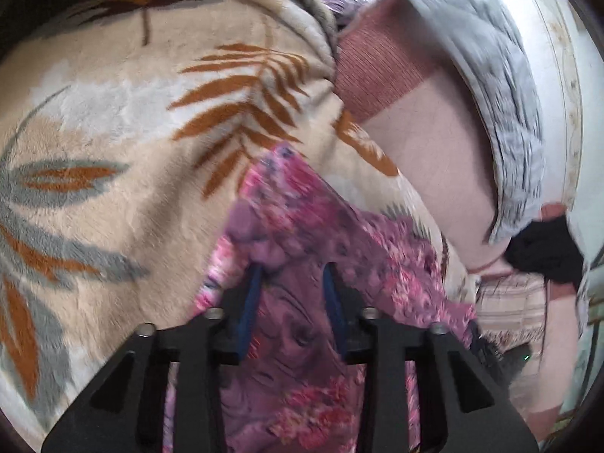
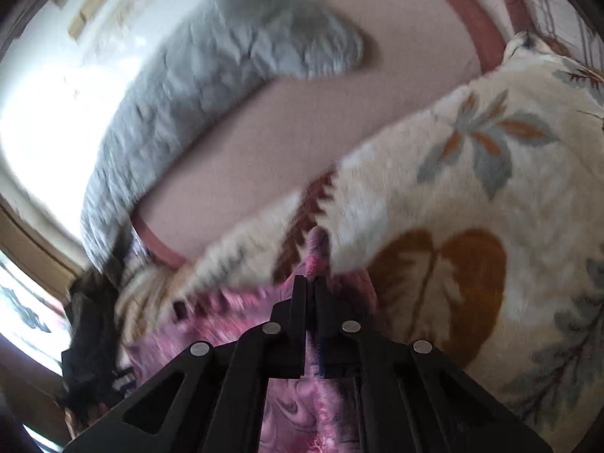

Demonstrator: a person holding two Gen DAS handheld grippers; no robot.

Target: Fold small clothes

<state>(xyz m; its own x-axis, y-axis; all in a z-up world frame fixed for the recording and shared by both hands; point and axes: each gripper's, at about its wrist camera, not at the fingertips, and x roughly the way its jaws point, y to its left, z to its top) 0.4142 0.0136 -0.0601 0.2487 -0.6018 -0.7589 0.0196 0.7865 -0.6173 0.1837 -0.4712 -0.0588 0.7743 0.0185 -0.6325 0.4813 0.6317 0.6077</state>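
A small pink and purple floral garment (image 1: 302,234) lies on a cream fleece blanket with a leaf print (image 1: 124,124). My left gripper (image 1: 292,270) is open, its blue-padded fingers (image 1: 251,294) spread with the garment lying between and under them. In the right wrist view, my right gripper (image 2: 310,281) is shut on a bunched edge of the same garment (image 2: 317,249), which sticks out past the fingertips. More of the garment (image 2: 226,324) spreads to the left below the fingers, over the blanket (image 2: 472,173). Both views are blurred.
A grey quilted cover (image 1: 506,87) (image 2: 211,75) lies over a pale pink sheet (image 1: 438,143) (image 2: 287,128) beyond the blanket. A black cloth (image 1: 543,249) (image 2: 90,339) sits at the bed edge. A white wall (image 2: 45,87) stands behind.
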